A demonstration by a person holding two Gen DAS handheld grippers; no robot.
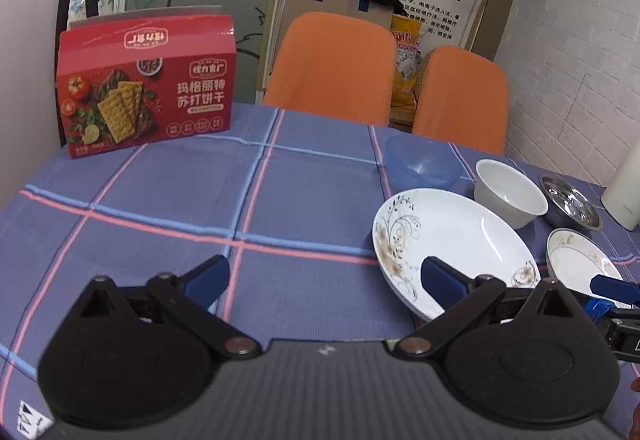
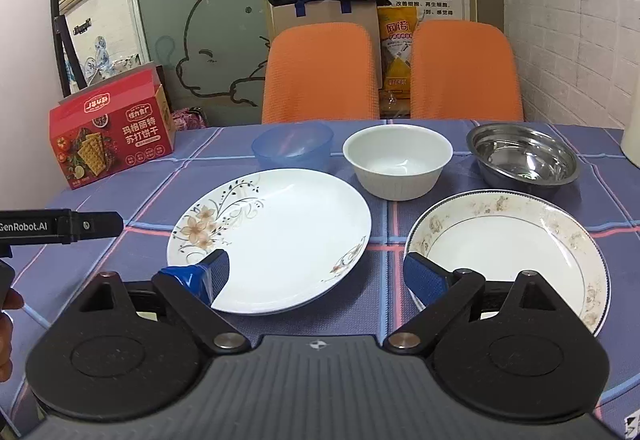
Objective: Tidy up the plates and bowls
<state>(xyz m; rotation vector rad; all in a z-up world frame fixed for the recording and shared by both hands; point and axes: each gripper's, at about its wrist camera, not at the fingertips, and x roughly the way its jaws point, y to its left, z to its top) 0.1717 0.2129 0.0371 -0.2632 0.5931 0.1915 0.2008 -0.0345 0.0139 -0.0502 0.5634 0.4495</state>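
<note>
A large white floral plate lies on the checked tablecloth, with a deeper rimmed plate to its right. Behind them stand a blue plastic bowl, a white ceramic bowl and a steel bowl. My right gripper is open above the near gap between the two plates, holding nothing. My left gripper is open over bare cloth, just left of the floral plate; its right finger overlaps the plate's near rim. The left wrist view also shows the bowls further right.
A red cracker box stands at the table's far left. Two orange chairs sit behind the table, with a paper bag and yellow packet between them. A cream container stands at the right edge by the brick wall.
</note>
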